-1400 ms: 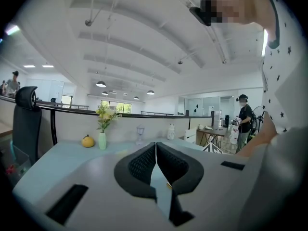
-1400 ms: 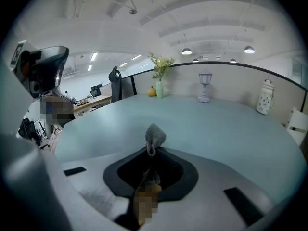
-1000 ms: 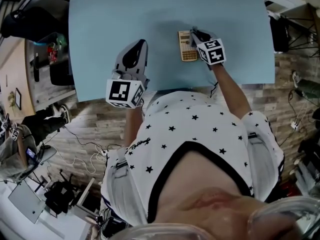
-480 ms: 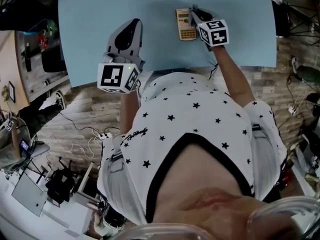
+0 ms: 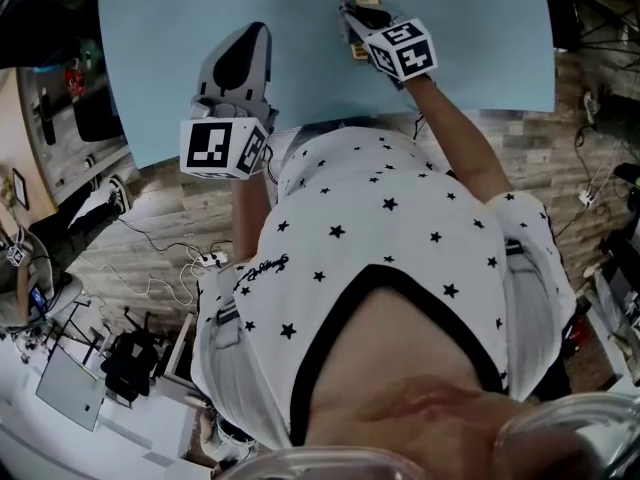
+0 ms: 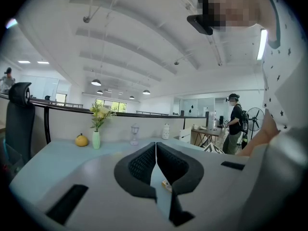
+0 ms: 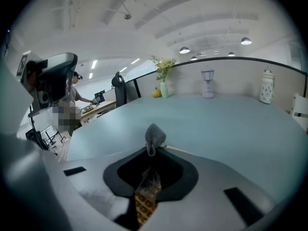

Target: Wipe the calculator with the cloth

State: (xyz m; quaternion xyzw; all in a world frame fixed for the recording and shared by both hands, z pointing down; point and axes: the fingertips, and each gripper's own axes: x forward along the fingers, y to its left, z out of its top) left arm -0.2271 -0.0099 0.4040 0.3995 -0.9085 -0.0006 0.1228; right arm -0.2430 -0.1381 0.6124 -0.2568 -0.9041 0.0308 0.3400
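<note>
1. Pale-blue table point(image 5: 480, 28) fills the top of the head view. The right gripper point(image 5: 350, 8) sits over the calculator point(image 5: 356, 50), which lies mid-table with its long axis running away from the person. Only its edges show. The left gripper point(image 5: 252, 33) hovers well apart to the left, so the right one is the nearer.
2. Left gripper view: the left gripper point(image 6: 156, 148) has its jaws pressed together with nothing between them. A tan sliver point(image 6: 166, 183) shows below through the gap, probably the calculator.
3. Right gripper view: the right gripper point(image 7: 151, 150) has its jaws clamped on a grey cloth point(image 7: 154, 134), which bunches up above the tips. The calculator point(image 7: 146, 203) shows its keys directly beneath the jaws, so the cloth is judged to be on or just above it, ready for a stroke along its length.
4. Change: a second ago the calculator lay mostly uncovered just left of the right gripper. That gripper has since moved across and now covers it. The left gripper's jaws look unchanged.
</note>
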